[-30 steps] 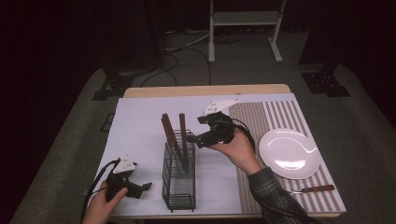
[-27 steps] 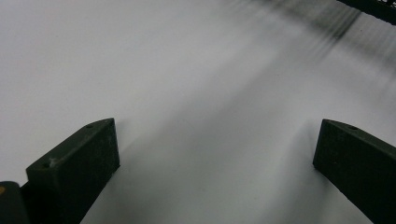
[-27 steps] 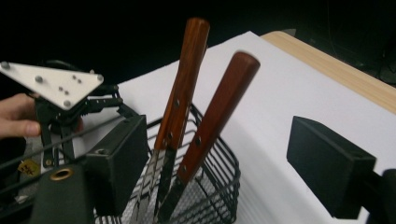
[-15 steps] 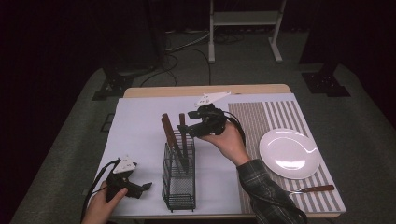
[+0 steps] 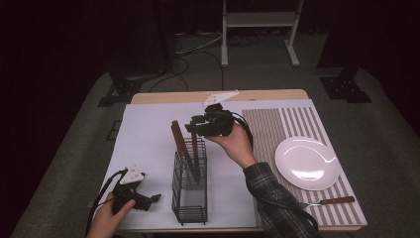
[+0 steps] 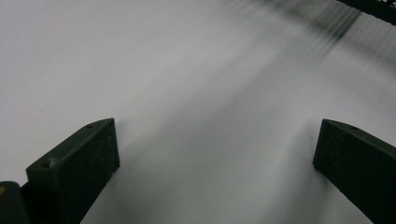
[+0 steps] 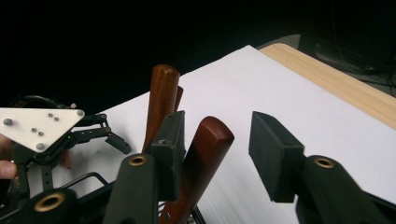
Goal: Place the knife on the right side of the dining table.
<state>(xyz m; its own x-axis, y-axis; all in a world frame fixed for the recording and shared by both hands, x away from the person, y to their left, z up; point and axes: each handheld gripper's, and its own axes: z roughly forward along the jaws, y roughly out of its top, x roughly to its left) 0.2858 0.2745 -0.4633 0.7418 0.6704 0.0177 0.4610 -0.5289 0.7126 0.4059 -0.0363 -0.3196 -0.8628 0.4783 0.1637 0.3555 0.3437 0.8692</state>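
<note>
The right gripper (image 5: 194, 127) has moved up toward twelve o'clock, off the wire caddy (image 5: 189, 188); its fingers stand open around the nearer wooden handle (image 7: 201, 158), gripping nothing. Likely a utensil was just released. The left gripper (image 5: 151, 199) rests at seven o'clock on the table (image 5: 148, 129), fingers wide apart, empty.

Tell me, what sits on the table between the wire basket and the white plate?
In the high view, only the person's sleeved forearm crosses between the wire basket and the white plate; beneath it lie bare white sheet and striped mat.
</note>
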